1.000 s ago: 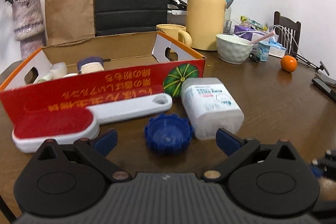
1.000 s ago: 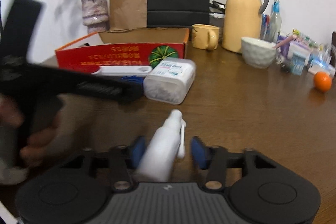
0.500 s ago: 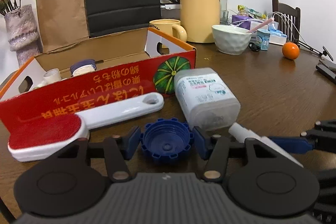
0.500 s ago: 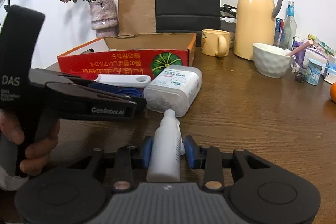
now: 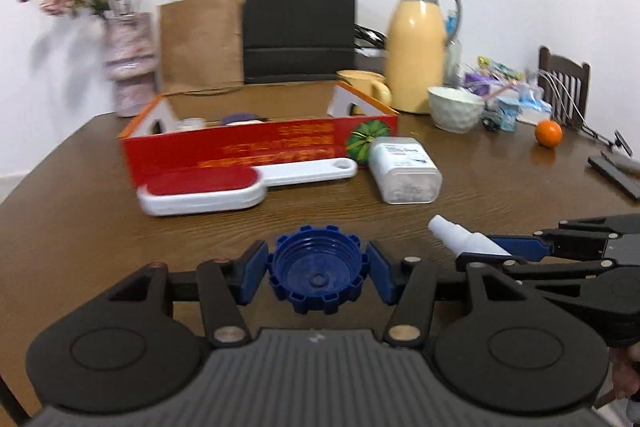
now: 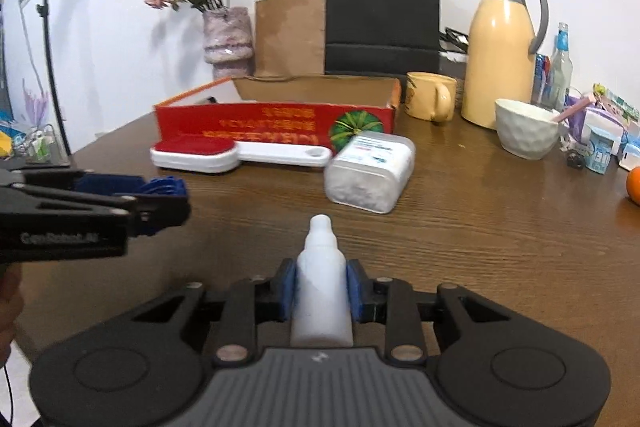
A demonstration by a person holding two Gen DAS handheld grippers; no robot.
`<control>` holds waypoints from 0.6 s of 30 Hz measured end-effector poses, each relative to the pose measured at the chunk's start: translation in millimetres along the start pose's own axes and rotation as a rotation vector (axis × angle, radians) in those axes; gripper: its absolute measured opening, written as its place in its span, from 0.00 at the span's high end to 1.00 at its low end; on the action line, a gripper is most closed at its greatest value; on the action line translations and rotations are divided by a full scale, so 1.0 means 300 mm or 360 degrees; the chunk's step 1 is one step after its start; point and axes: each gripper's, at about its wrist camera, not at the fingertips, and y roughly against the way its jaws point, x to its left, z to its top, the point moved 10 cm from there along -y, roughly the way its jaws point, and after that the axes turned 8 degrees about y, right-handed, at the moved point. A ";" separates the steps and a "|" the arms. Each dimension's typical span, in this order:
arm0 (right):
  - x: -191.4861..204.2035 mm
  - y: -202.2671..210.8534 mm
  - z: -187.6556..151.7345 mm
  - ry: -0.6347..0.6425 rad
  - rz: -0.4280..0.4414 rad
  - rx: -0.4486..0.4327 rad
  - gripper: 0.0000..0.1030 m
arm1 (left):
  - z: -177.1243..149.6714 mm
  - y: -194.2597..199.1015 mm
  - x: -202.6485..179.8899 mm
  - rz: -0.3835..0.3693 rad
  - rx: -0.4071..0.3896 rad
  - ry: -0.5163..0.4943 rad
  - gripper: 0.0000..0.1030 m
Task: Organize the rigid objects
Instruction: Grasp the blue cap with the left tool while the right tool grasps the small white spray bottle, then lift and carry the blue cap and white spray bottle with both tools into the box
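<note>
My left gripper (image 5: pixel 318 267) is shut on a blue ribbed cap (image 5: pixel 318 279), held just above the wooden table (image 5: pixel 100 227) and back from the red cardboard box (image 5: pixel 260 147). My right gripper (image 6: pixel 321 287) is closing on a small white bottle (image 6: pixel 320 263) whose nozzle points forward; both pads press its sides. The right wrist view shows the left gripper (image 6: pixel 176 199) with the cap (image 6: pixel 164 185) at the left. A white lint brush with a red pad (image 5: pixel 200 187) and a clear box of cotton swabs (image 5: pixel 404 171) lie in front of the box.
Behind the box stand a vase of flowers (image 5: pixel 128 67), a brown paper bag (image 5: pixel 200 43), a black paper bag (image 5: pixel 300 23), a yellow mug (image 6: pixel 430 95) and a yellow thermos (image 5: pixel 418 43). A white bowl (image 5: pixel 454 109), an orange (image 5: pixel 548 133) and small packets sit at the right.
The left gripper shut on the blue cap and drew back from the box with it. The right gripper squeezed tighter on the white bottle, which now points straight ahead.
</note>
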 end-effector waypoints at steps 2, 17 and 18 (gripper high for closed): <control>0.039 0.042 0.009 0.0019 0.0021 -0.0026 0.74 | 0.004 0.062 0.025 0.0016 -0.0035 0.0028 0.46; 0.138 0.187 0.110 0.0084 0.0037 -0.0164 0.74 | 0.064 0.250 0.088 0.0033 -0.0216 0.0099 0.46; 0.134 0.183 0.132 0.0093 0.0046 -0.0175 0.74 | 0.089 0.240 0.095 0.0030 -0.0226 0.0093 0.46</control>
